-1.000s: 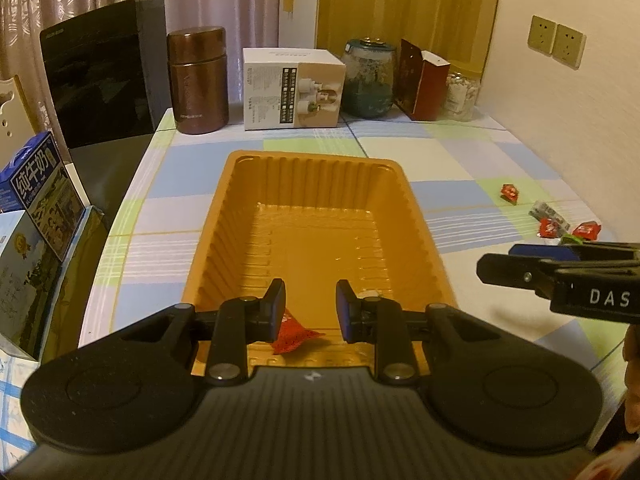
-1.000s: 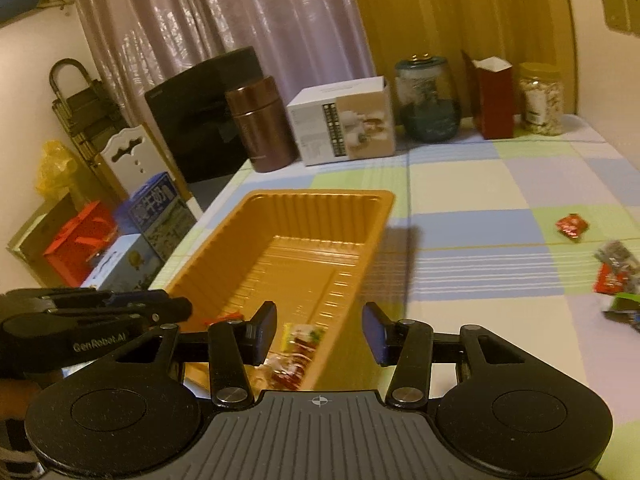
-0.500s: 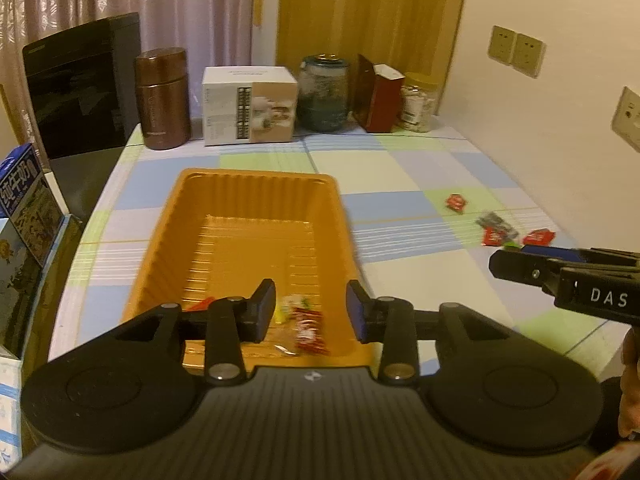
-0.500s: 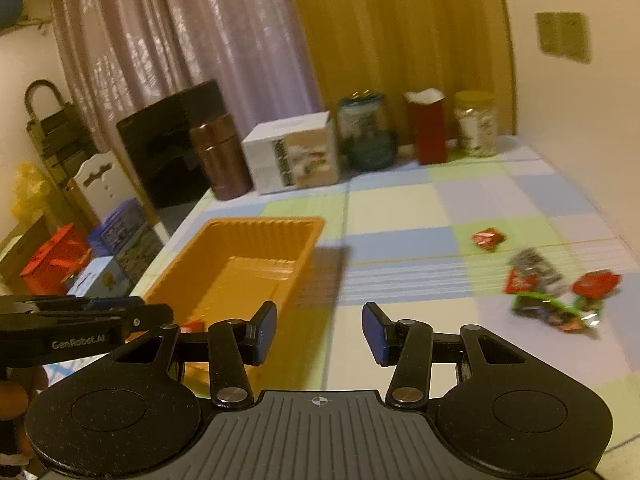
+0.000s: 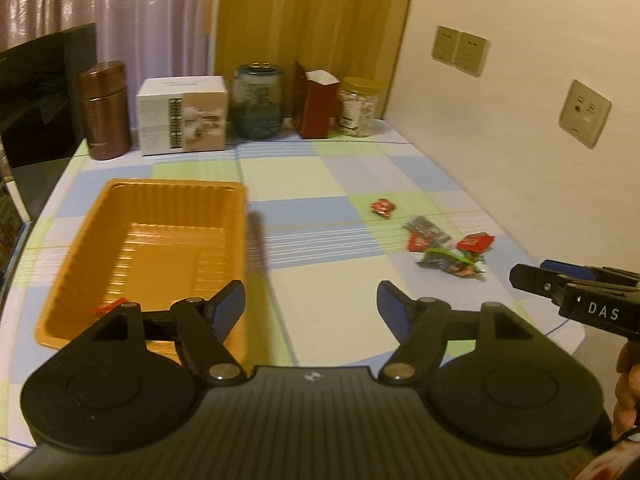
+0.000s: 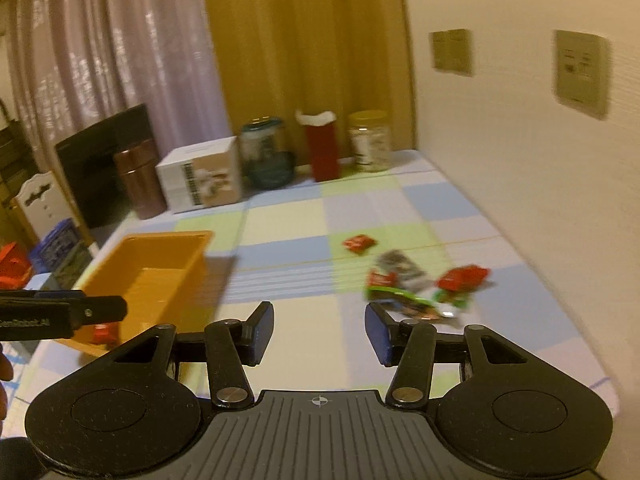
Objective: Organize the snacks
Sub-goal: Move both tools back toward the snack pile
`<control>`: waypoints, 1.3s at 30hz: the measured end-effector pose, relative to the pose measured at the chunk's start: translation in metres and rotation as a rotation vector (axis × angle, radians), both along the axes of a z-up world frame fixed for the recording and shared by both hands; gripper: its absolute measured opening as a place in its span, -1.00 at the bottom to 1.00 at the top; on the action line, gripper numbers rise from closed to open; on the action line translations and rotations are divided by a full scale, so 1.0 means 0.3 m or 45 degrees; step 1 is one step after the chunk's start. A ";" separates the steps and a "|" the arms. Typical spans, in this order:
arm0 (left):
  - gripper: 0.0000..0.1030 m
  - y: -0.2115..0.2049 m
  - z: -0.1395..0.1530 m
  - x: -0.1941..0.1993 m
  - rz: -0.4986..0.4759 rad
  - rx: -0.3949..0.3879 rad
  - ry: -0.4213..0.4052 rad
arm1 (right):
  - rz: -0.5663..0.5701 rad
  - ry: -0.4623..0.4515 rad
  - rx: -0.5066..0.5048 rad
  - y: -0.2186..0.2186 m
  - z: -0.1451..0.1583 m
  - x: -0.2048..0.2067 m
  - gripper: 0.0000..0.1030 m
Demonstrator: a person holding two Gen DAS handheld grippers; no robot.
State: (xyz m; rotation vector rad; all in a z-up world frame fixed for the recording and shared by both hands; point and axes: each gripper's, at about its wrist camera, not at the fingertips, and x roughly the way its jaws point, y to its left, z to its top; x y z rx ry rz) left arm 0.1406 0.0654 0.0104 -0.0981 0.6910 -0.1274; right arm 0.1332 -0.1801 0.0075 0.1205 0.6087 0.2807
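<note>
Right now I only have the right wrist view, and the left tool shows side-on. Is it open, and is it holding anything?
Observer: The left tool is open wide, with nothing between its fingers.
Operator: How full is the tray? I see only part of it.
Observer: The floor of the orange tray is mostly bare. One red wrapper shows at its near left corner, partly hidden behind the tool.
</note>
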 end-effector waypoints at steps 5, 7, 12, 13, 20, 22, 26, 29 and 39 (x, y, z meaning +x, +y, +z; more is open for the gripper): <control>0.45 -0.099 -0.006 0.023 -0.048 -0.001 -0.004 | -0.072 -0.006 -0.009 -0.117 -0.005 -0.012 0.11; 0.49 -0.137 -0.015 0.033 -0.066 -0.002 0.002 | -0.097 -0.002 -0.009 -0.158 -0.014 -0.013 0.14; 0.52 -0.211 -0.043 0.055 -0.111 -0.009 0.024 | -0.150 0.012 -0.017 -0.244 -0.037 -0.014 0.17; 0.53 -0.224 -0.049 0.060 -0.117 -0.011 0.027 | -0.157 0.015 -0.021 -0.255 -0.041 -0.013 0.17; 0.55 -0.289 -0.081 0.102 -0.141 -0.006 0.041 | -0.194 0.036 -0.034 -0.327 -0.081 0.010 0.18; 0.56 -0.304 -0.092 0.118 -0.144 -0.011 0.046 | -0.201 0.042 -0.031 -0.344 -0.094 0.024 0.18; 0.56 -0.337 -0.116 0.156 -0.159 -0.015 0.060 | -0.198 0.061 -0.027 -0.369 -0.126 0.068 0.18; 0.56 -0.367 -0.140 0.190 -0.173 -0.014 0.075 | -0.196 0.072 -0.032 -0.387 -0.151 0.104 0.18; 0.54 -0.491 -0.245 0.330 -0.221 -0.045 0.137 | -0.209 0.105 -0.060 -0.463 -0.242 0.221 0.18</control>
